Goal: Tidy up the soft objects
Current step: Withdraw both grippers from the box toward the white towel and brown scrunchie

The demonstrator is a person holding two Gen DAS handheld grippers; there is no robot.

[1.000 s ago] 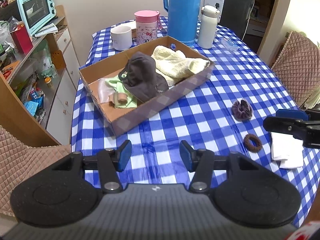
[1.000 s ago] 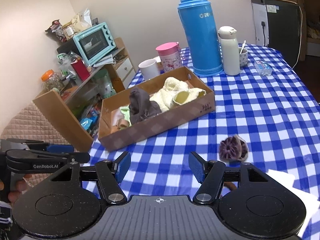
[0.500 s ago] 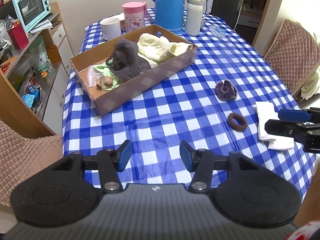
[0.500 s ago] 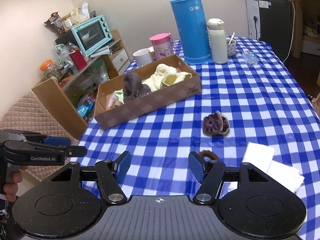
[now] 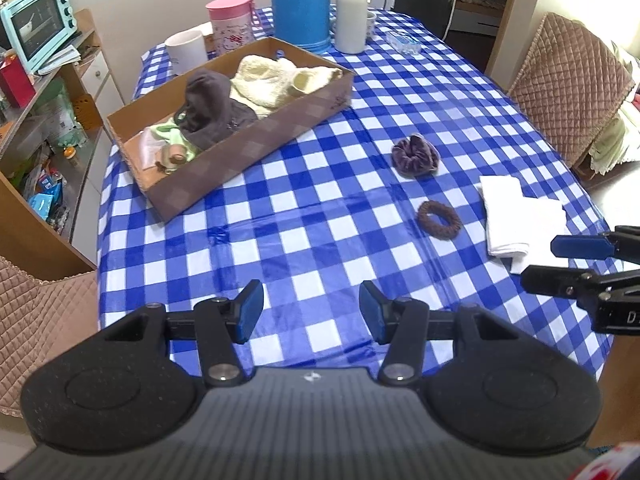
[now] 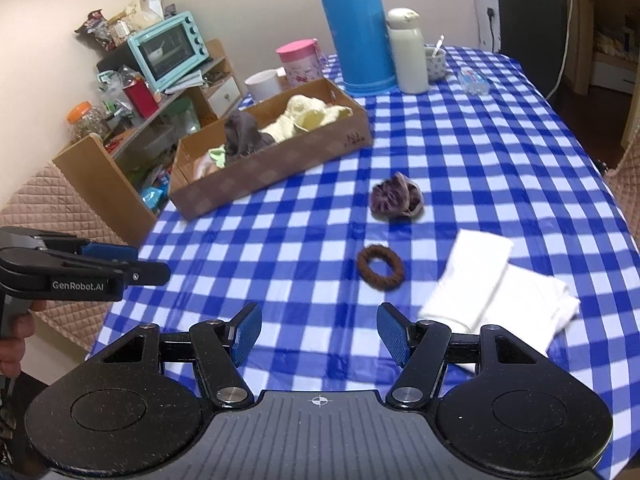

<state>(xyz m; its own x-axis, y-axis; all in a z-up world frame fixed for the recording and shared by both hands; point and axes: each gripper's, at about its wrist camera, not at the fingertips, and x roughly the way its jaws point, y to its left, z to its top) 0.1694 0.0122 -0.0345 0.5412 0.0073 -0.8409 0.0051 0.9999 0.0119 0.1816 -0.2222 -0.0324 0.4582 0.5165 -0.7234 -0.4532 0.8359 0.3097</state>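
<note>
A shallow cardboard box [image 5: 256, 148] [image 6: 280, 164] on the blue checked table holds a grey cloth [image 5: 212, 108], a cream knit [image 5: 272, 80] and a green cloth [image 5: 172, 136]. Loose on the table lie a purple scrunchie [image 5: 414, 152] [image 6: 396, 198], a brown hair tie [image 5: 439, 220] [image 6: 380, 268] and a folded white cloth [image 5: 516, 212] [image 6: 496, 292]. My left gripper [image 5: 311, 312] is open over the near table edge with nothing between its fingers. My right gripper [image 6: 319, 334] is open too, just short of the hair tie and white cloth.
A tall blue thermos [image 6: 356, 28], white flask [image 6: 408, 56], pink cup [image 6: 300, 64] and white mug [image 6: 262, 84] stand behind the box. A shelf unit with a teal oven [image 6: 168, 52] is at the left. Quilted chairs [image 5: 572, 80] flank the table.
Both grippers have drawn back from the box toward the near table edge. The scrunchie, hair tie and white cloth have come fully into view. Neither gripper's jaws have changed.
</note>
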